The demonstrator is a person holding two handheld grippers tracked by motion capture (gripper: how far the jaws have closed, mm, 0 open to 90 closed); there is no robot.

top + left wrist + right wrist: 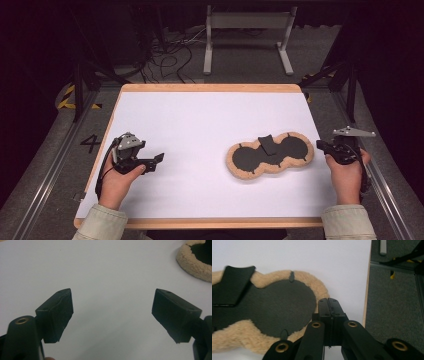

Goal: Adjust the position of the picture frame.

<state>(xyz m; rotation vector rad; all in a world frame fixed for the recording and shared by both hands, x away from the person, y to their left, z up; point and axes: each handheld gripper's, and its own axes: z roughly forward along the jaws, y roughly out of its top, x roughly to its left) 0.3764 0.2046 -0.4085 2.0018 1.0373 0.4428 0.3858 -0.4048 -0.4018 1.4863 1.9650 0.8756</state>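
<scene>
While nothing is yet gripped, the high view shows a fleece-edged black pad point(270, 154), shaped like two joined rounds with a small black flap at its waist, lying flat on the right half of the white worktop point(200, 125). The left hand-held gripper point(156, 161) rests on the worktop's left side, well apart from the pad, its jaws pointing toward it. The right hand-held gripper point(322, 145) sits at the worktop's right edge, just beside the pad's right lobe.

From the left gripper view, the left hand-held gripper point(112, 315) has its jaws spread wide with only bare white worktop point(100, 270) between them; a curve of the pad's tan fleece rim point(192, 265) shows at the upper right, far off.

Seen in the right gripper view, the right hand-held gripper point(329, 305) has its jaws pressed together, pinching nothing. Their tips point over the worktop point(324, 260) close to the fleece border of the pad point(274, 305), whose dark face and flap lie to the left; whether the tips touch the fleece I cannot tell.

Judging from this, the work on the pad has hardly begun: it lies untouched and flat, and reaching, gripping and handling it all remain.
</scene>
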